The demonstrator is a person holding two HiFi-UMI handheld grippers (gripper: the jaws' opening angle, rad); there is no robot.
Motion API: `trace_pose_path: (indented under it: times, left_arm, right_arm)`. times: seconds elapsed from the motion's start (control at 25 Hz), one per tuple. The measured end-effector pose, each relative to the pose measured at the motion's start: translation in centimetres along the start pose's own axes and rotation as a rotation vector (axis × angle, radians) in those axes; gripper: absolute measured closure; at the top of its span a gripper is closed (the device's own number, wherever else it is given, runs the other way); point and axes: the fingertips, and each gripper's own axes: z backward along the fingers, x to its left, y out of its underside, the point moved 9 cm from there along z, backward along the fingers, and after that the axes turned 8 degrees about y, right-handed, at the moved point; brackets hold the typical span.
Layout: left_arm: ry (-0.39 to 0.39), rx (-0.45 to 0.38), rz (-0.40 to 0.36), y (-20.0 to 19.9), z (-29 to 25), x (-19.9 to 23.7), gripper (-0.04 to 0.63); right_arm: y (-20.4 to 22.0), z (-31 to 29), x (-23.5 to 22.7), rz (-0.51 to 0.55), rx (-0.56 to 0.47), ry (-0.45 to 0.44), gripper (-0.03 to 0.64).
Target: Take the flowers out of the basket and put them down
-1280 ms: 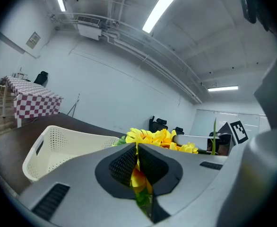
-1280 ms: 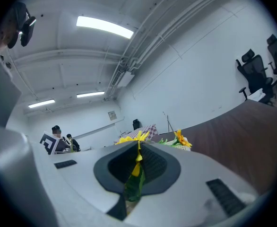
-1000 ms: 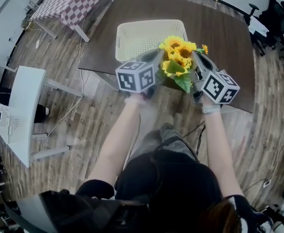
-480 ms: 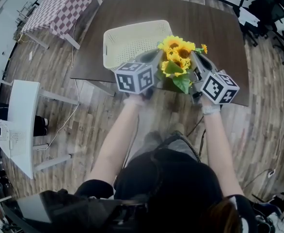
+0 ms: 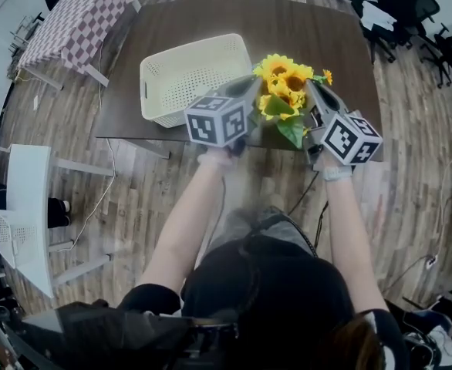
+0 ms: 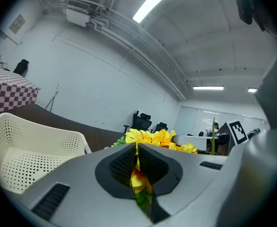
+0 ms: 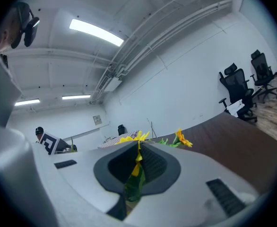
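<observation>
L claw [image 6: 137, 157] is pinched almost shut; yellow petals and a green leaf are wedged between its ribbed pads; R claw [image 7: 136, 162] is in the same state, nearly closed on a petal and leaf.

The flowers [image 5: 284, 91] hang between the two claws, one at their 9 o'clock and one at their 3 o'clock; they're out of the basket [image 5: 164, 106], which sits empty on the table [image 5: 318, 29] at approx. 9 o'clock of the bunch; the bunch looks to be over the table's near strip, close to its 6 o'clock edge.

Risks from here, as I judge them:
- Both grips seem to be on soft petals and leaves, not on a firm stem; the foliage could slide through the pads or tear, and the bunch would drop.
- With two claws on one bunch, any drift apart (9 vs 3 o'clock) pulls it in two; uneven lowering tilts it.
- The lower part of the bunch is hidden by the claws, so I can't tell whether there's a base or pot; if it's top-heavy it may tip over once let go.
- If set down too far toward 6 o'clock, it could roll off the table edge onto the floor [image 5: 133, 183]; the put-down spot wants to be nearer 12 o'clock, where the table is bare.
- The basket is light and near the L claw; a swing toward 9 o'clock could knock or shove it.
- Opening one claw before the other leaves the bunch hanging from a single leaf.
</observation>
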Motion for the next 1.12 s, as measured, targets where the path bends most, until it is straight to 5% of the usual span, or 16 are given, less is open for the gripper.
trace_pose_path:
  times: [1.12]
  left_arm:
    - [0.103, 0.098, 0.042, 2.5, -9.4, -0.5, 0.584]
  right_arm:
    - [-0.2, 0.9, -7.8, -0.032, 0.014, 0.149, 0.609]
